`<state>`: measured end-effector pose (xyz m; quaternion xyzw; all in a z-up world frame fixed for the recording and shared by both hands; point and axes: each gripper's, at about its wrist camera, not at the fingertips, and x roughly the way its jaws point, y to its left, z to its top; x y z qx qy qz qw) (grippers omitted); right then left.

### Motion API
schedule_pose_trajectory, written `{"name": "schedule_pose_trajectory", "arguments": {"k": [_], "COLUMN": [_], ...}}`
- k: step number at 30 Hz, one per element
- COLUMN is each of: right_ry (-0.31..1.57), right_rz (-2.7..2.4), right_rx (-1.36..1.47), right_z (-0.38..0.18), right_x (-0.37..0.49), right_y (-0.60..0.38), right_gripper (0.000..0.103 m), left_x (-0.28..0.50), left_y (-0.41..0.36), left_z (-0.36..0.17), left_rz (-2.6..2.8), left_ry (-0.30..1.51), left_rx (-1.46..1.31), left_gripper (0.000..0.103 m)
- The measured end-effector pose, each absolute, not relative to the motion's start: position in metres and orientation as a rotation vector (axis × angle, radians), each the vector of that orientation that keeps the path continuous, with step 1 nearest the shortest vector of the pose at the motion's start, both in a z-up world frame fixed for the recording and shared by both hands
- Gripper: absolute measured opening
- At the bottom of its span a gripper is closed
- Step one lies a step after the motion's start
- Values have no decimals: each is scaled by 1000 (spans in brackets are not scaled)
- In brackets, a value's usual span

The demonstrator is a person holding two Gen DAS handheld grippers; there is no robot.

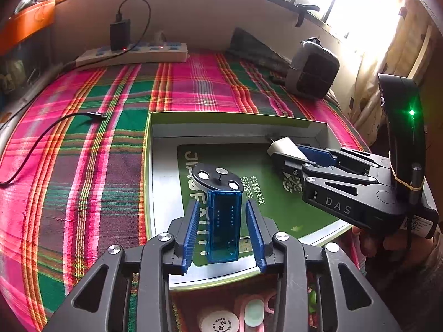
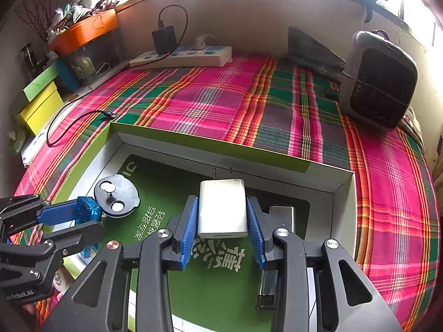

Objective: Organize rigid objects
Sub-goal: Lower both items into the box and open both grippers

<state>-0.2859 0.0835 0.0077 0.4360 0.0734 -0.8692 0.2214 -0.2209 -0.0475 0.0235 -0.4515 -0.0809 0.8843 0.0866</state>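
Over the shallow green-lined box (image 1: pixel 155 182) on the plaid-covered table (image 1: pixel 83 166), the left gripper (image 1: pixel 223 229) stood spread, a translucent blue USB module (image 1: pixel 223 221) between its pads with gaps either side. The right gripper (image 2: pixel 222 228) bracketed a white charger (image 2: pixel 222 207); whether its pads pressed could not be told. A black disc (image 2: pixel 116 195) lay in the box beside the module.
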Motion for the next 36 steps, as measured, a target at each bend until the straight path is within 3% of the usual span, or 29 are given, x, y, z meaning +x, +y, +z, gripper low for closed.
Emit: {"name": "schedule_pose_trajectory", "arguments": {"k": [4,13,36], "right_ry": [191,181,151], "right_rz": [-2401,-2413,-2461], "right_rx": [1205,1186,1137], "right_z": [8,12,31], "right_x": [-285,-280,-249], "right_y": [84,85,97], "right_gripper": [45,46,46], "left_x": [-220,-217,-185], "left_y": [-47,-43,-44], "left_z": [24,25,42], "left_rz": [2634,2648,2670], "left_ry": [-236,-222,-241], "left_rx": [-1343,-1329,-1260], "left_gripper": [37,44,45]}}
